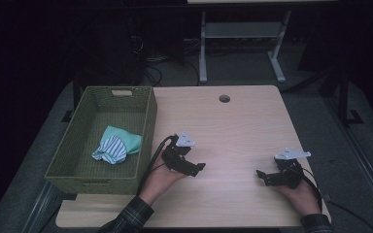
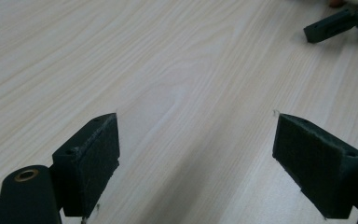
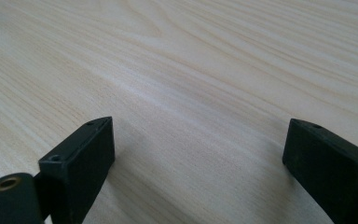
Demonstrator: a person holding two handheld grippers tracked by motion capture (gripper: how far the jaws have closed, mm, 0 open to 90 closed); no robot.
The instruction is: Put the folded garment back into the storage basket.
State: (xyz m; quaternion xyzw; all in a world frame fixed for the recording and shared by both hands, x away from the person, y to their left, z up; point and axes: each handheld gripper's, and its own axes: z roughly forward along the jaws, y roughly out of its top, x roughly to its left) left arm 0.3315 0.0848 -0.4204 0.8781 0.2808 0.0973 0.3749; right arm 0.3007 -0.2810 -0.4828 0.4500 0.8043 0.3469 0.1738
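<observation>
I keep the left tool (image 1: 198,166) and the right tool (image 1: 261,174) released, both low over the bare worktop (image 1: 233,131). The folded cloths (image 1: 116,144) lie inside the green basket (image 1: 148,127). I should approach them slowly over its rim.

Basket (image 1: 145,127) sits on the counter (image 1: 233,126) at its left edge, running near to far. Cloth bundle (image 1: 115,145) lies in the basket, toward the near right corner. Left gripper (image 1: 194,169) is on the counter just right of the basket, near side. Right gripper (image 1: 261,175) is well apart from it, at the near right. Their jaws point toward each other, bare counter between them. Cable hole (image 1: 224,98) is in the counter at the far edge, about centre. Second table's legs (image 1: 203,53) stand on the floor beyond.
</observation>
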